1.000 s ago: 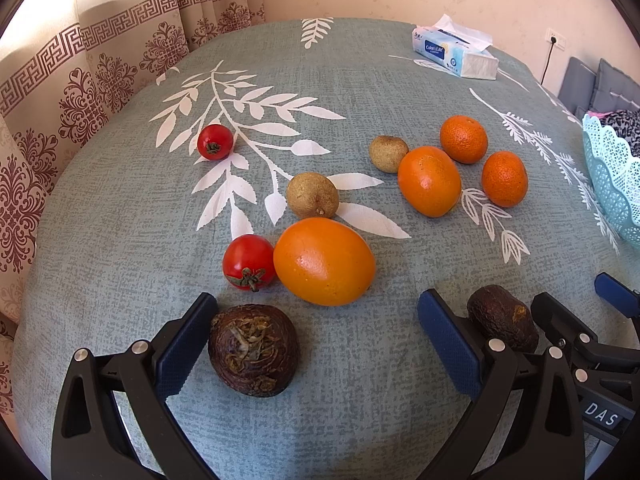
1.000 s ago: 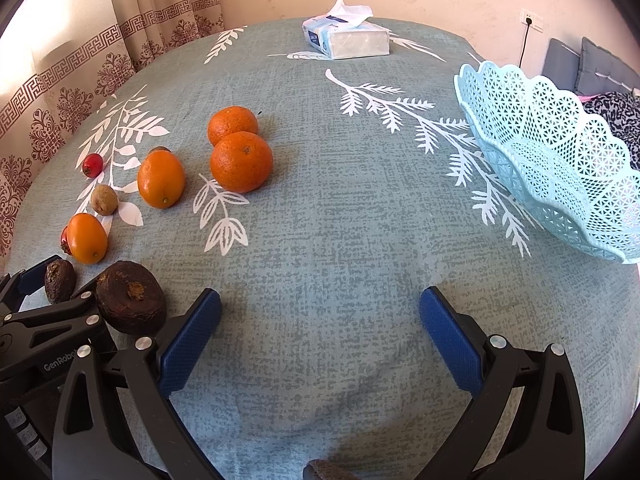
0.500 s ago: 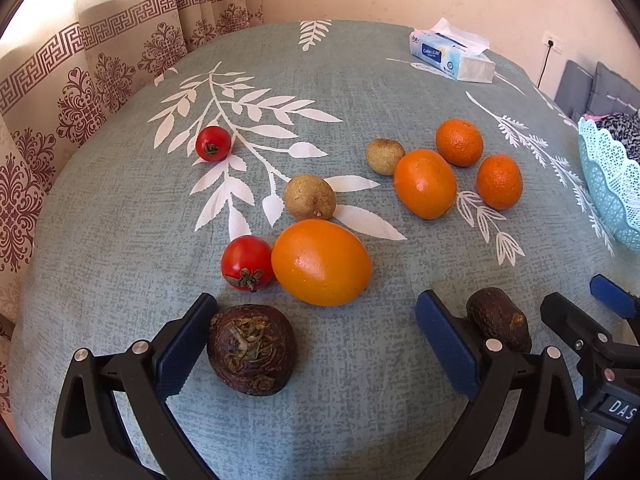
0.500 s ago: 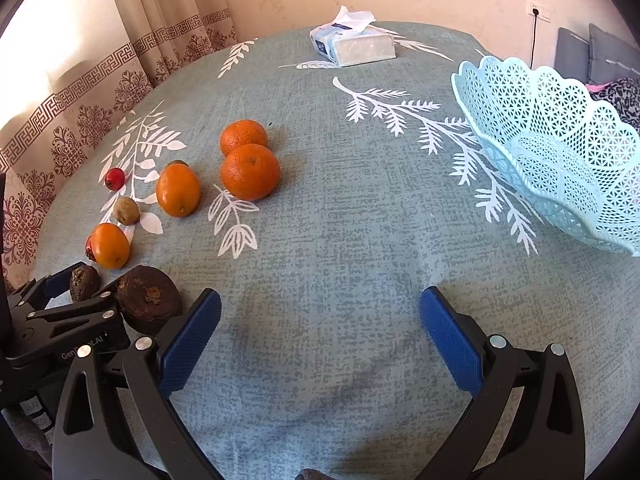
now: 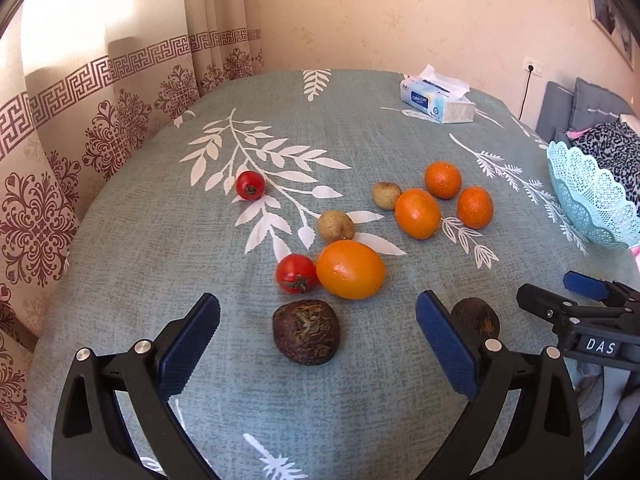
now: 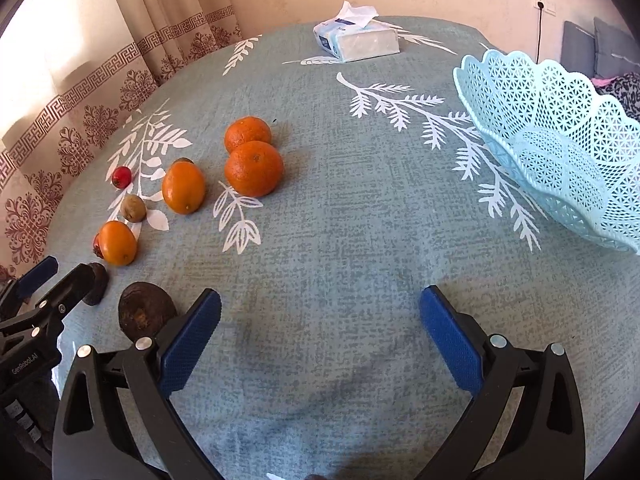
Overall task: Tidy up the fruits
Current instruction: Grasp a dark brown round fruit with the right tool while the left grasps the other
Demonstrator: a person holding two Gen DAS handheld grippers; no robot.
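You are lining up on the fruit, nothing gripped yet.
The basket is waiting at the table edge for the oranges; your left gripper is spreading wide around the dark fruit, your right gripper gaping over bare cloth.

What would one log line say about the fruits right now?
left tool: open, over dark fruit | right tool: open, holding nothing | basket: no fruit inside
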